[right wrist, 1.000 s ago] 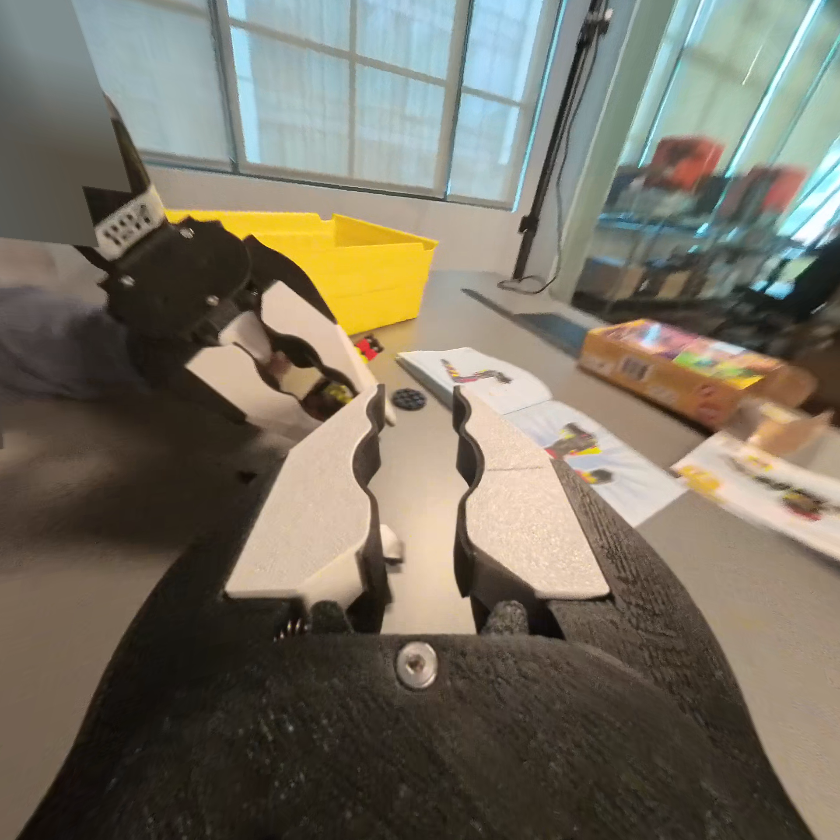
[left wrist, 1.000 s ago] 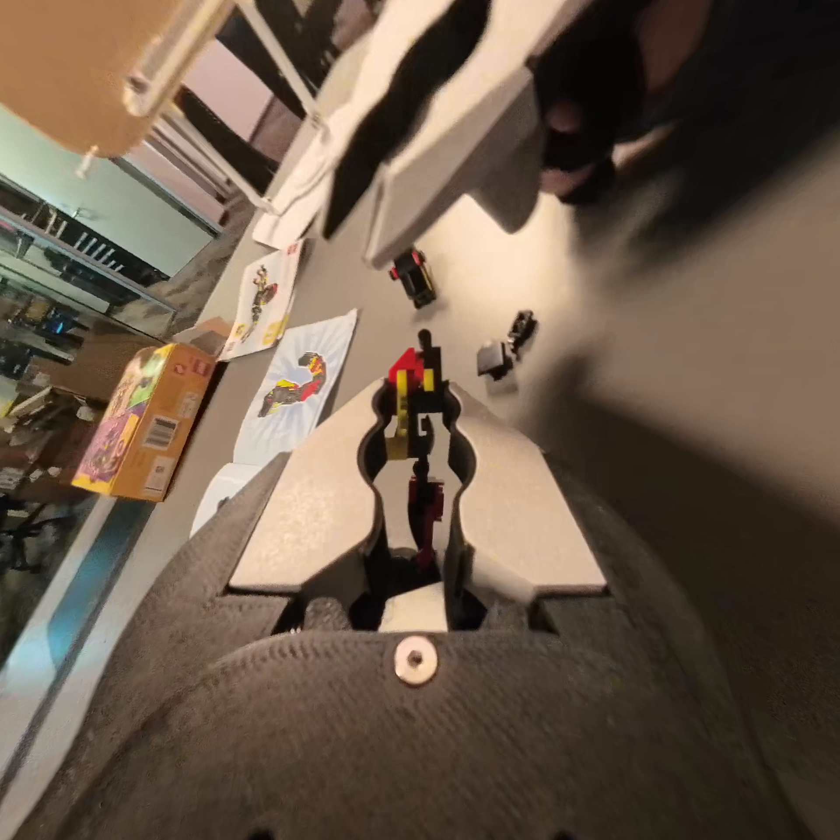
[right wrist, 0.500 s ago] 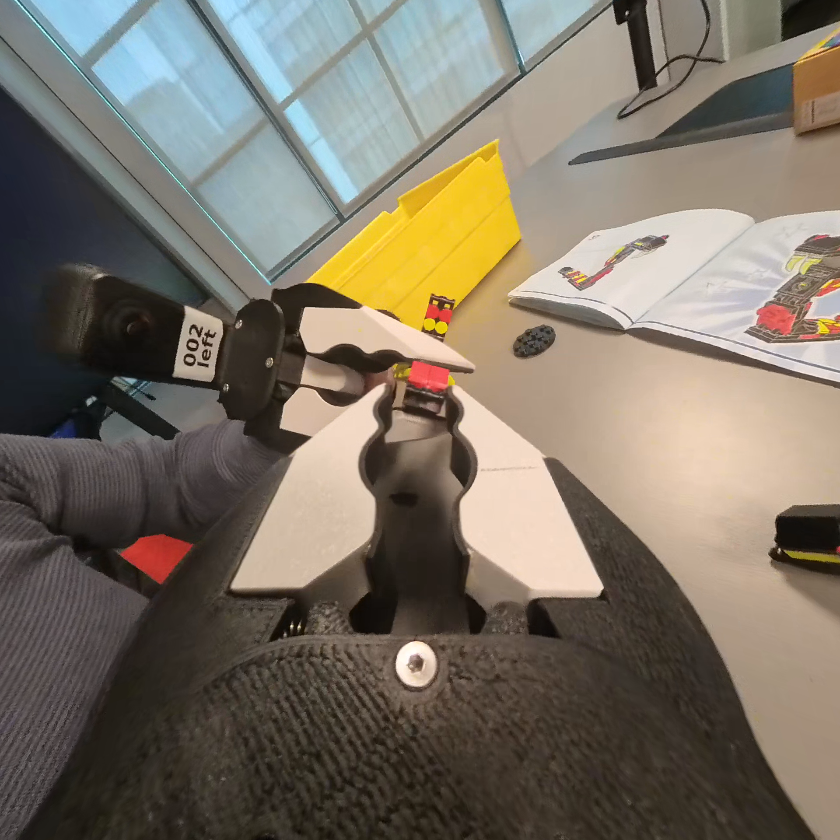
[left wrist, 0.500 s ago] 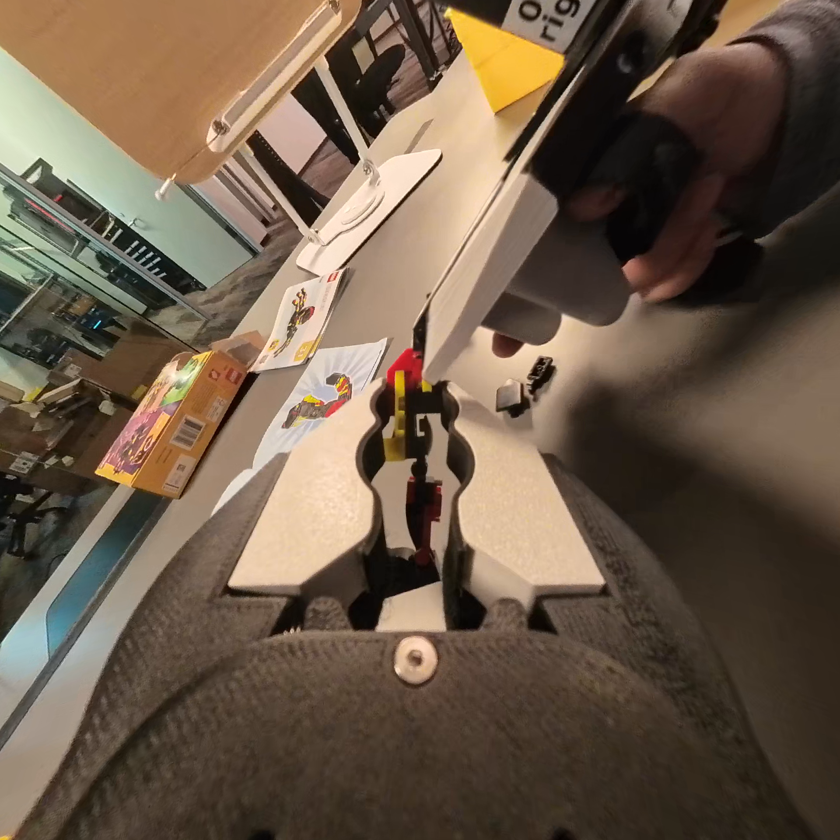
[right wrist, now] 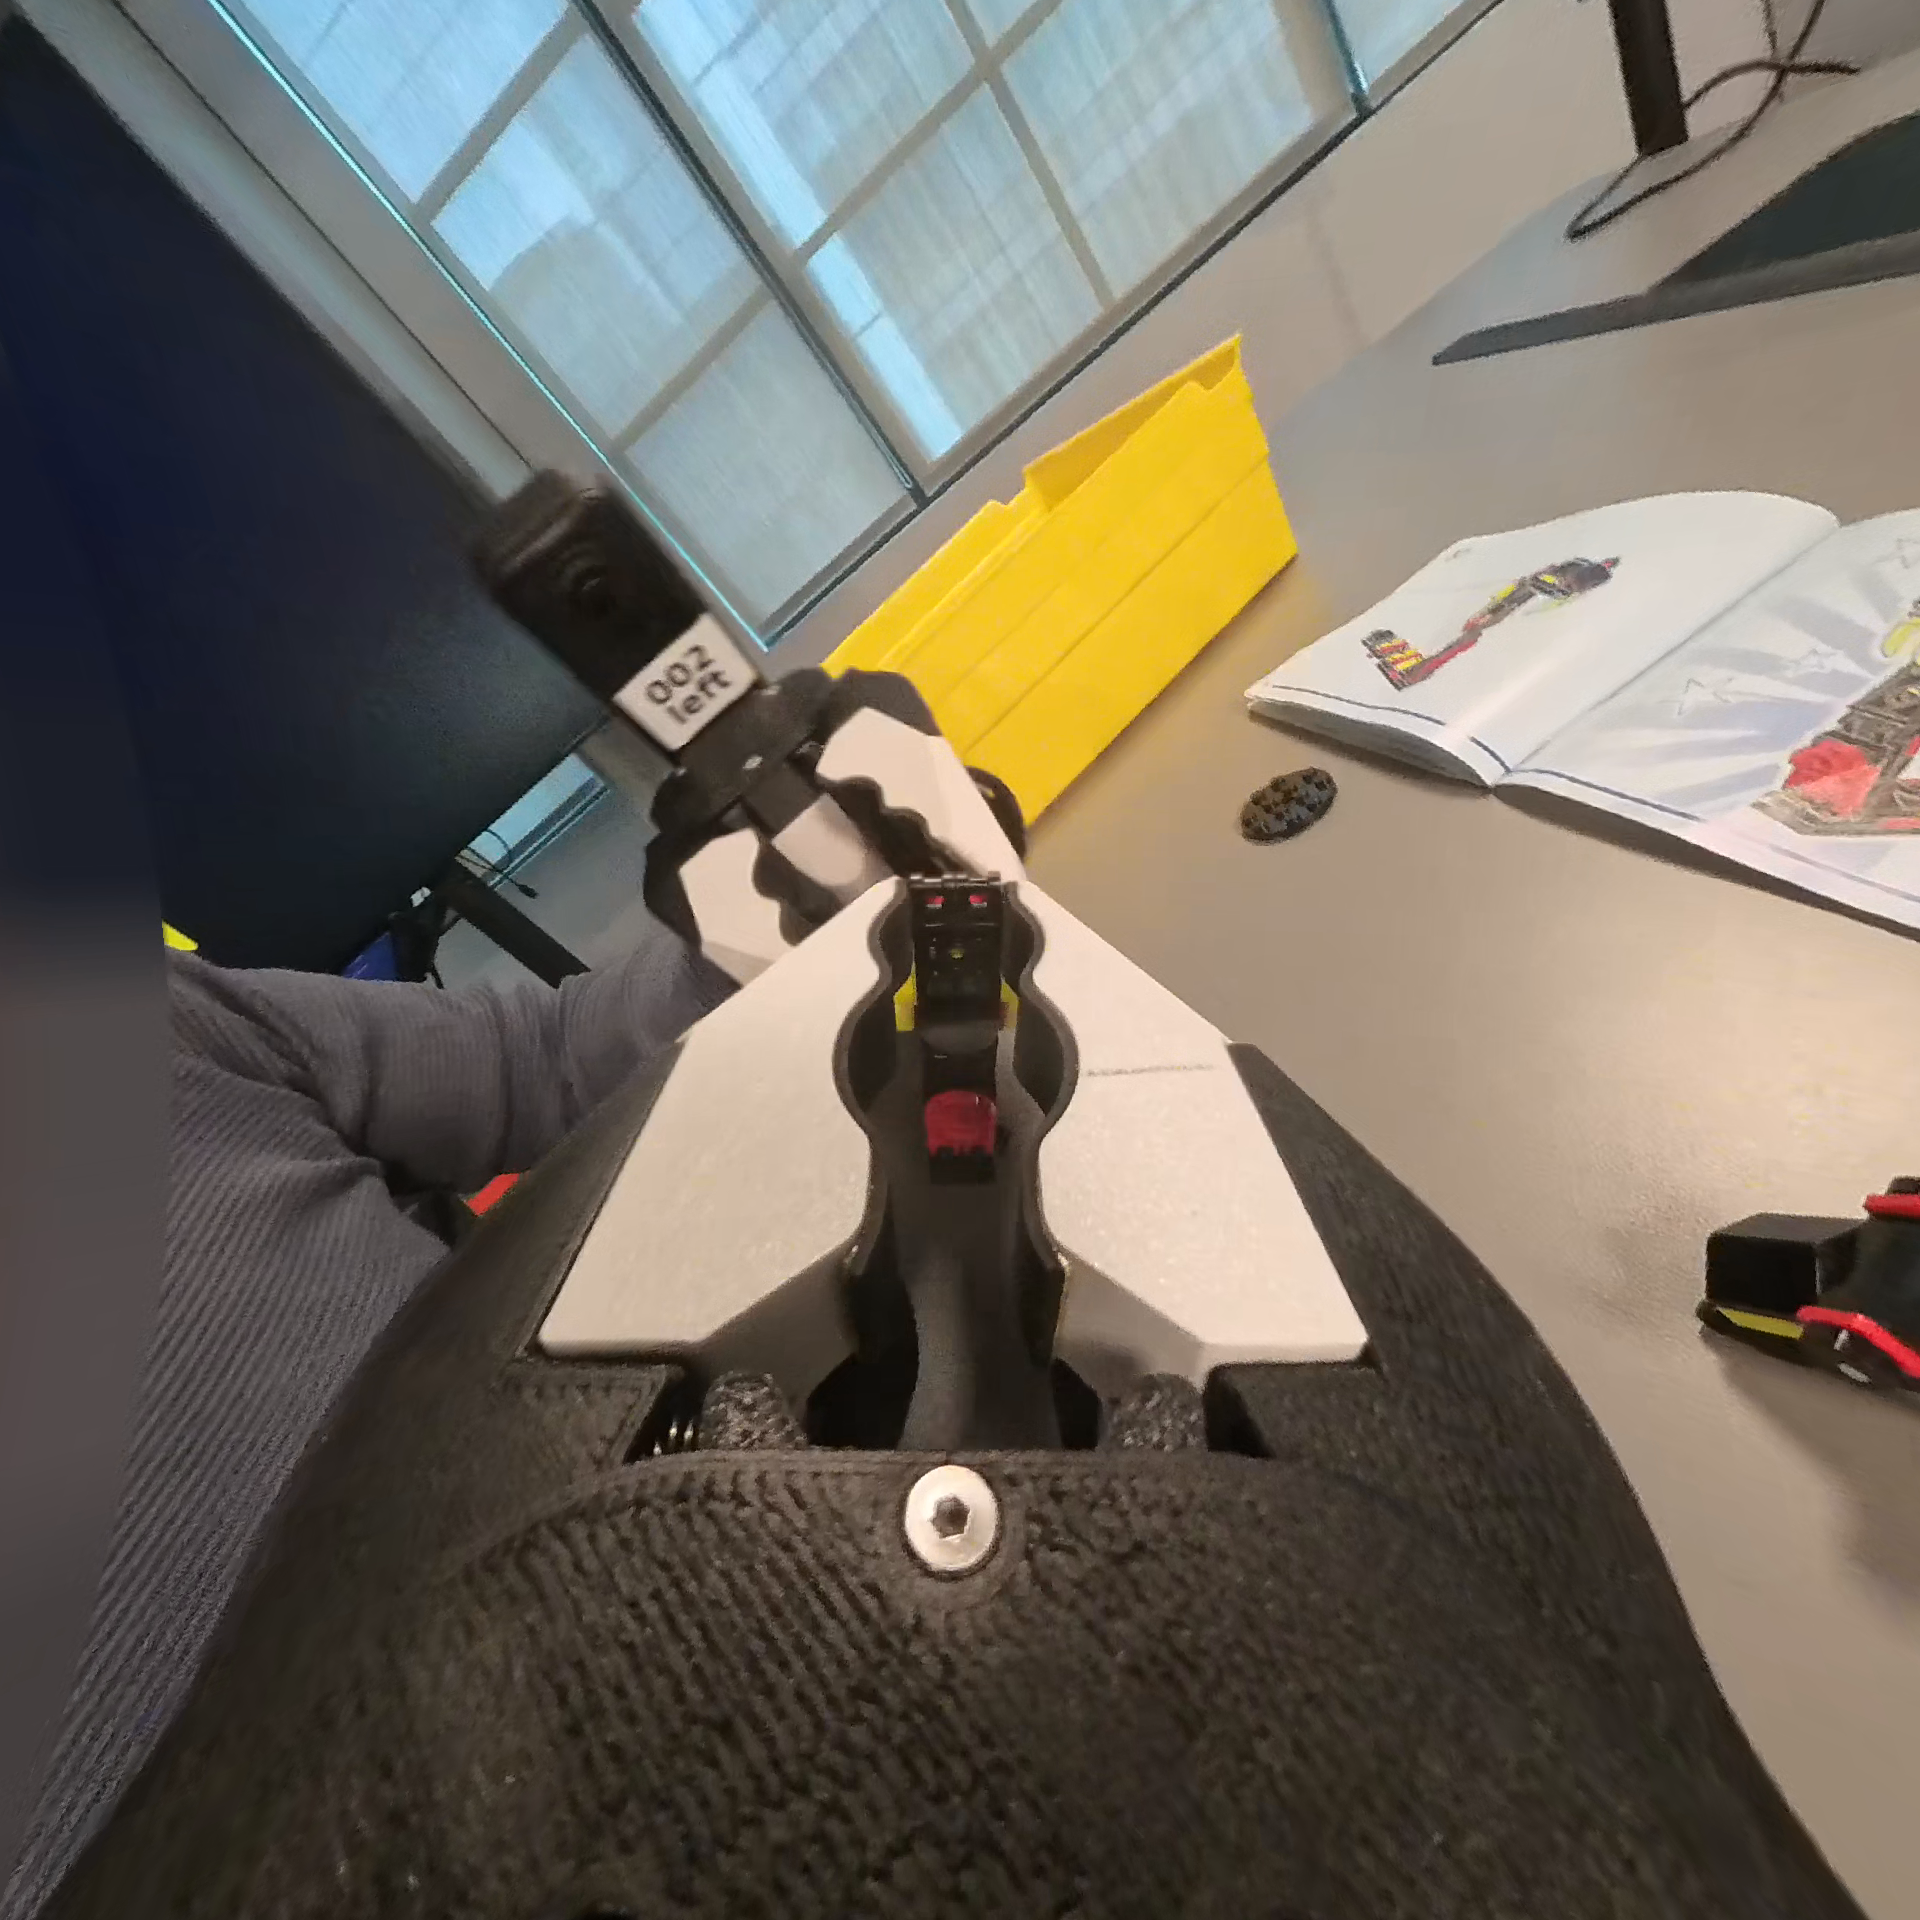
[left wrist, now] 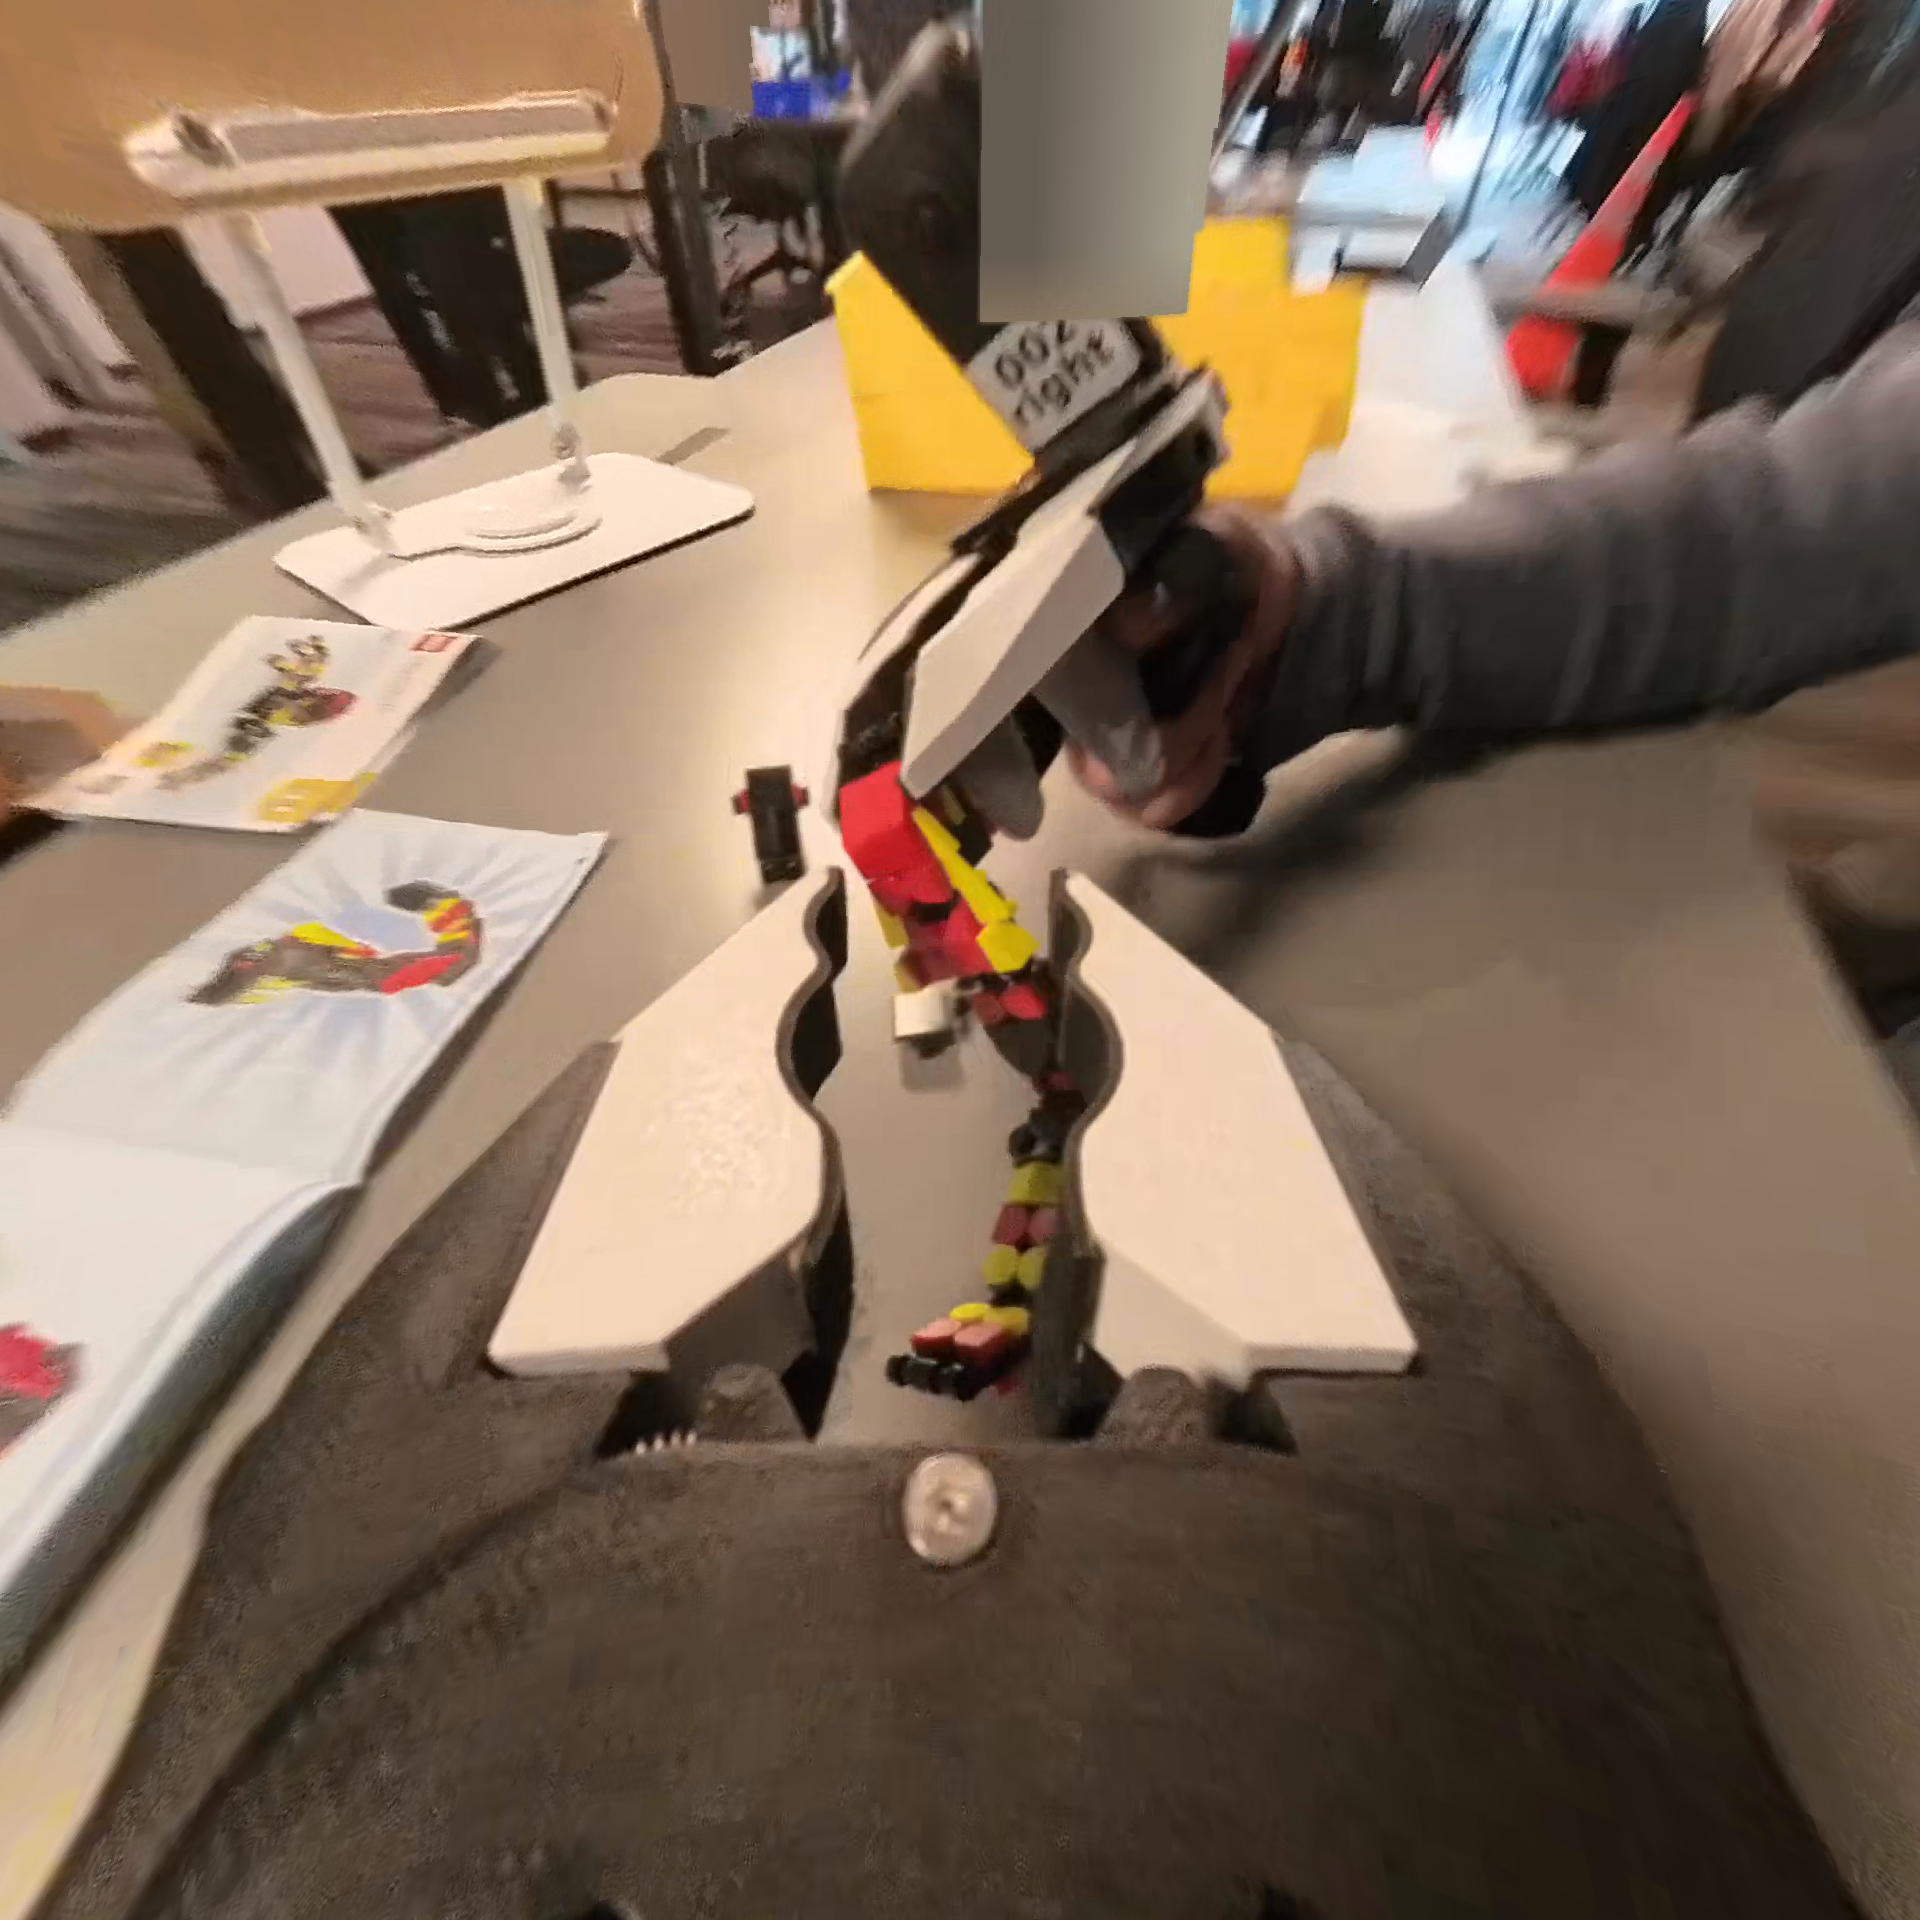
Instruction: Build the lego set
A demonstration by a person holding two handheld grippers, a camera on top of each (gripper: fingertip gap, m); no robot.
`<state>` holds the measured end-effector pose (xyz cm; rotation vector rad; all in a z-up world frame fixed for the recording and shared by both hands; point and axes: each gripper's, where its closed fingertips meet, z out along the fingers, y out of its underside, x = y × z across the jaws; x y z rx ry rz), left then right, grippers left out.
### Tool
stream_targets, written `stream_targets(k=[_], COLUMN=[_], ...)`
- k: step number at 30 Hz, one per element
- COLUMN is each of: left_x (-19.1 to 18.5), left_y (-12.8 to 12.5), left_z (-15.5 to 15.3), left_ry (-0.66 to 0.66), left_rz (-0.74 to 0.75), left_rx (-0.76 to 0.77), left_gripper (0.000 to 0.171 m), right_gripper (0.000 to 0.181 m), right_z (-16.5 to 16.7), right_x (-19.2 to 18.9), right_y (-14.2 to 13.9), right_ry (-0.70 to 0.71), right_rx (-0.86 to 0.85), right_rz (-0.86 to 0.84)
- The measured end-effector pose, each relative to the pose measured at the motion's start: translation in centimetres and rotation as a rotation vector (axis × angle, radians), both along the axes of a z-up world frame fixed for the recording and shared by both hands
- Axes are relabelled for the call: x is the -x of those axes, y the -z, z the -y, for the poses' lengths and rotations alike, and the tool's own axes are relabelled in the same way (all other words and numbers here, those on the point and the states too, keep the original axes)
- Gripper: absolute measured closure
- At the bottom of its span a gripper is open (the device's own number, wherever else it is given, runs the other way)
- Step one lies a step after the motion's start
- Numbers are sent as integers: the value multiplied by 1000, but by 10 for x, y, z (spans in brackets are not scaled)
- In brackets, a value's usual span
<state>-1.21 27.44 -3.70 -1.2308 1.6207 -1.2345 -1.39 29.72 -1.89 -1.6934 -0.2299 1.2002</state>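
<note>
The right gripper (right wrist: 951, 935) is pinching its fingers (right wrist: 1132, 1132) closed on the upper end of a long red, yellow and black lego assembly (left wrist: 940, 914); the left gripper (left wrist: 945, 894) is holding its fingers (left wrist: 717, 1122) spread apart, with the assembly's jointed tail (left wrist: 1013, 1236) hanging down the gap, close against the right-hand finger and seemingly not clamped; the build is therefore resting in the right gripper alone. Outward on the grey worktop (right wrist: 1455, 1039), a small black piece with red ends (left wrist: 774, 821) is lying just beyond the left fingers, a black sub-assembly with red and yellow trim (right wrist: 1829, 1299) is sitting apart, and a black studded round piece (right wrist: 1288, 802) is lying near the open instruction booklet (right wrist: 1621, 665); a yellow bin (right wrist: 1091, 623) is standing further back. Judging by these loose parts, the main body is largely assembled, yet several pieces are still waiting to be attached.
</note>
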Motion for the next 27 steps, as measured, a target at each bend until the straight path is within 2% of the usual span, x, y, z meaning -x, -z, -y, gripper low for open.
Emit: stream_targets(k=[4, 9, 11, 15, 18, 21, 27], left_x=[3, 3, 5, 7, 7, 9, 13], left_y=[-16, -17, -20, -21, -23, -30, -41], left_z=[0, 7, 10, 12, 12, 7, 6], left_ry=[53, 121, 150, 188, 185, 178, 209], left_rz=[13, -17, -13, -10, 7, 55, 138], left_rx=[307, 445, 483, 511, 498, 507, 508], left_gripper=[127, 126, 132, 146, 147, 148, 148], right_gripper=[166, 166, 166, 166, 166, 151, 159], right_z=[6, 11, 14, 15, 15, 15, 20], right_x=[2, 8, 11, 15, 15, 10, 12], right_y=[-11, -17, -18, -20, -22, -28, -27], right_ry=[-36, -60, -71, -71, -55, -4, -35], right_rx=[-58, -105, -117, -133, -161, -235, -257], right_rz=[-16, -20, -14, -7, -1, 31, 70])
